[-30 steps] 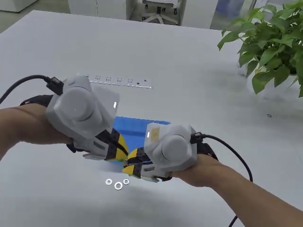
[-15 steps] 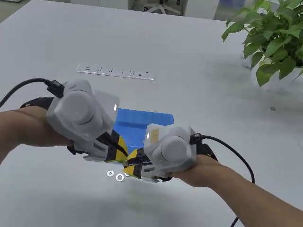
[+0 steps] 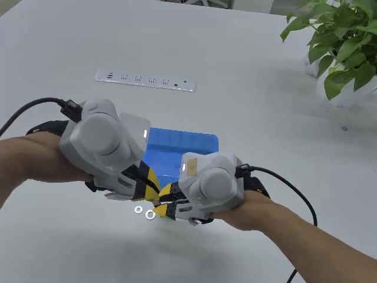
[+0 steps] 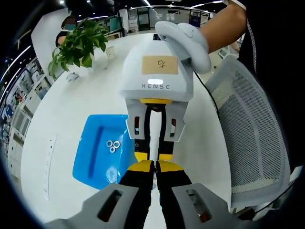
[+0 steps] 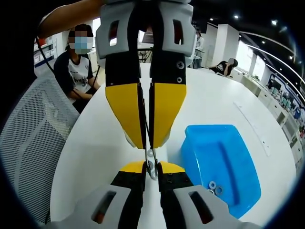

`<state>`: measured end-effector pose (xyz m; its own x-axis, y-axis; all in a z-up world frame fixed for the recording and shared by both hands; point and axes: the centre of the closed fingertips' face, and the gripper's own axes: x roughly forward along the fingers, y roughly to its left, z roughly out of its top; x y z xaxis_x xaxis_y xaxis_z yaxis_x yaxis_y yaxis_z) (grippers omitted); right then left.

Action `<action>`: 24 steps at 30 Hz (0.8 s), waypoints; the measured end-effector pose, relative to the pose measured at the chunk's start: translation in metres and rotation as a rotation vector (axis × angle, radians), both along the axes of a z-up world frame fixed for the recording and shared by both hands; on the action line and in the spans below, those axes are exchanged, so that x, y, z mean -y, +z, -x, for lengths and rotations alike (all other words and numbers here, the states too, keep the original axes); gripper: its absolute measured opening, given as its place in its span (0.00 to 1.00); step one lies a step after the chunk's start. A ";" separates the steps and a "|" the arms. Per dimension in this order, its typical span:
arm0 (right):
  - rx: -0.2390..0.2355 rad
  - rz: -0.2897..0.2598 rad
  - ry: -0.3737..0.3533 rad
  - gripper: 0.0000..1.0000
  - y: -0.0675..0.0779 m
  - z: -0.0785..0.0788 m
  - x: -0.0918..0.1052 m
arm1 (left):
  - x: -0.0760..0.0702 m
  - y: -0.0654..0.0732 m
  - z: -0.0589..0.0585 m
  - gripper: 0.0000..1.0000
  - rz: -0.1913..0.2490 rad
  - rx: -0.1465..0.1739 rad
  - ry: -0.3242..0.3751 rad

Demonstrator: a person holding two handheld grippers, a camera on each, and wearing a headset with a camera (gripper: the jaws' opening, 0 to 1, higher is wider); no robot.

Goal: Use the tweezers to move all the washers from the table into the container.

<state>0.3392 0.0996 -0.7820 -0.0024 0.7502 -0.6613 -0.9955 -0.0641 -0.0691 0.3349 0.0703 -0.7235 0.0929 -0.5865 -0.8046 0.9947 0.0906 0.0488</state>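
closest in, right gripper, jaws pinched together on the thin silver tweezers. tip to tip against it, left gripper, jaws drawn to a narrow slit around the same tweezers and blocking the middle of the right gripper view. two grippers in all, one per hand, a black cable trailing from the right one. just below the meeting tips, two washers flat on the white tabletop, side by side; touched by the tweezers or not, cannot tell. just beyond, one blue container, near edge hidden behind both gripper bodies in the head view; three more washers clustered on its floor. farther back, one white power strip lying flat, well apart from the container. at the far right corner, one leafy green plant. off the tabletop edge, one mesh-backed chair.
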 end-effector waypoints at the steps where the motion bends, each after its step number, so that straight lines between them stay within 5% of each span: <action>1: -0.002 0.001 0.000 0.12 -0.001 0.000 0.000 | 0.000 -0.001 0.000 0.06 0.000 0.000 0.000; 24: -0.021 -0.003 0.003 0.12 -0.006 0.002 -0.001 | 0.002 -0.003 -0.001 0.06 0.012 -0.015 0.005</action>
